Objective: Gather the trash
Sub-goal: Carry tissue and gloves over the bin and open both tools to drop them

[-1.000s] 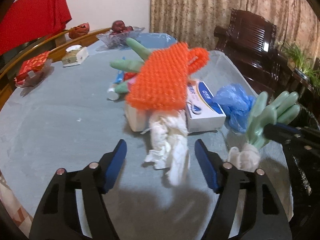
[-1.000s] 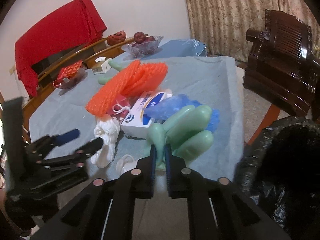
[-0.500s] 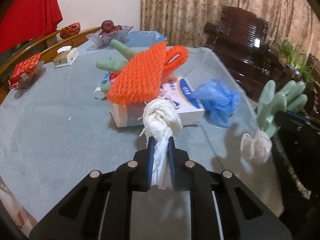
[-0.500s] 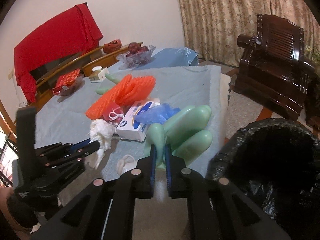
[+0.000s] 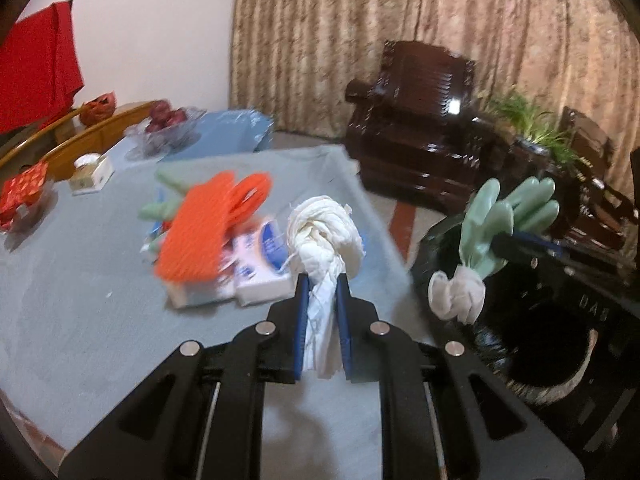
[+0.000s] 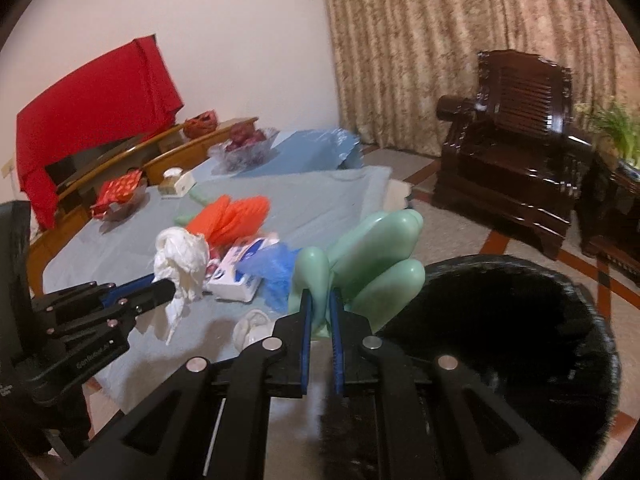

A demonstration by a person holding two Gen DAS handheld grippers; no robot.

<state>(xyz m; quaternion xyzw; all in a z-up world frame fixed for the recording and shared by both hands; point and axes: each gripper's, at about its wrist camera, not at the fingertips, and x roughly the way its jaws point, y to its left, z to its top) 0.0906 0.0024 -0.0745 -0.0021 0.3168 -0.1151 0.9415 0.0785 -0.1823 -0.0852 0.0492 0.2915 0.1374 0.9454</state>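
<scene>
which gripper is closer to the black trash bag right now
Right. The right gripper, clamping the green glove, is at the trash bag rim; the left gripper, holding white tissue, is farther off above the table.

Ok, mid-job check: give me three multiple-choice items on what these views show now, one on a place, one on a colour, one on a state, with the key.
1. Where is the black-lined bin?
A. On the table
B. On the floor beside the table's edge
C. On the dark wooden armchair

2. What colour is the rubber glove in the right gripper?
A. Pale green
B. Orange
C. Red

3. What is the state of the left gripper?
A. Open over the table
B. Shut with nothing in it
C. Shut on the white crumpled tissue

Key:
1 B, the bin's dark mouth sits low beside the table, on the right of the right wrist view.
2 A, pale green fingers stick up past the blue pads.
3 C, both pads press the tissue's twisted tail, which is lifted off the cloth.
</scene>
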